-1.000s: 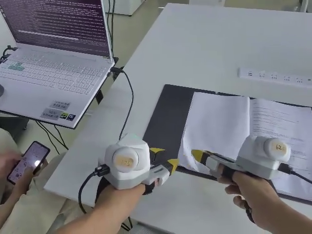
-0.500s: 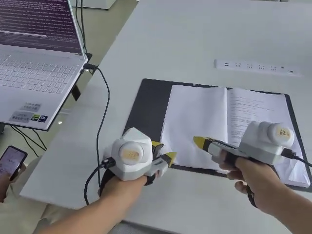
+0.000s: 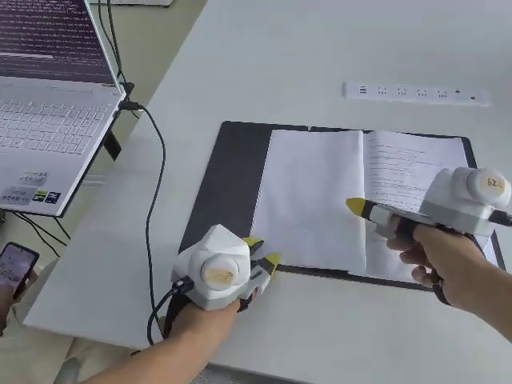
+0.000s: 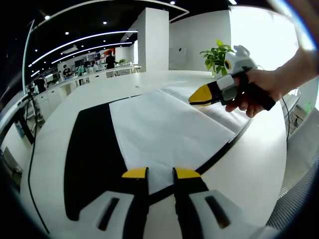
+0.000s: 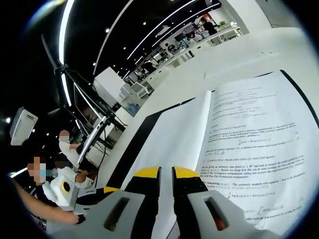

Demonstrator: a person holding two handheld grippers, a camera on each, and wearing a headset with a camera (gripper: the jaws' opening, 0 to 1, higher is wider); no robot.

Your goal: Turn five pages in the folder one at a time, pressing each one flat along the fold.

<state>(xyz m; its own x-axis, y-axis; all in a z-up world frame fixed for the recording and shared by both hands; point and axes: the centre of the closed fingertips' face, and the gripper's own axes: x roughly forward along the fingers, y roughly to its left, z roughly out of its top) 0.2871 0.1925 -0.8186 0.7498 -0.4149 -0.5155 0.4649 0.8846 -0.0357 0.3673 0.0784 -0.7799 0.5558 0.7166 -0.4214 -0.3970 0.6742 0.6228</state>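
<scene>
Standing at the far left edge of the head view, an open laptop (image 3: 48, 104) has its screen lit. Below it a hand holds a phone (image 3: 12, 268). A black cable (image 3: 152, 184) runs from the laptop's side down across the white table (image 3: 320, 48) toward the left gripper (image 3: 262, 250).

That gripper sits at the near edge of the table, just in front of the folder (image 3: 220, 200). Its yellow tips are a little apart with nothing between them. In its own view the left gripper (image 4: 160, 173) points at the folder's (image 4: 92, 154) near edge, by the lower corner of the blank page (image 4: 159, 129). I cannot tell whether it touches.

The folder lies open and flat in the middle of the table. Its black inside cover is bare on the left. Next comes the blank page (image 3: 308, 200), then the fold, then a printed page (image 3: 404, 172) on the right.

The right gripper (image 3: 356, 208) is held over the lower part of the pages, its tip close to the fold. Its jaws are together and hold nothing. In its own view the right gripper (image 5: 166, 172) aims along the line between the blank page (image 5: 174, 134) and the printed page (image 5: 249, 149). Contact with the paper cannot be judged. The left gripper view shows the right gripper (image 4: 199, 95) above the sheets.

A white power strip (image 3: 412, 94) lies beyond the folder, well apart from it.
</scene>
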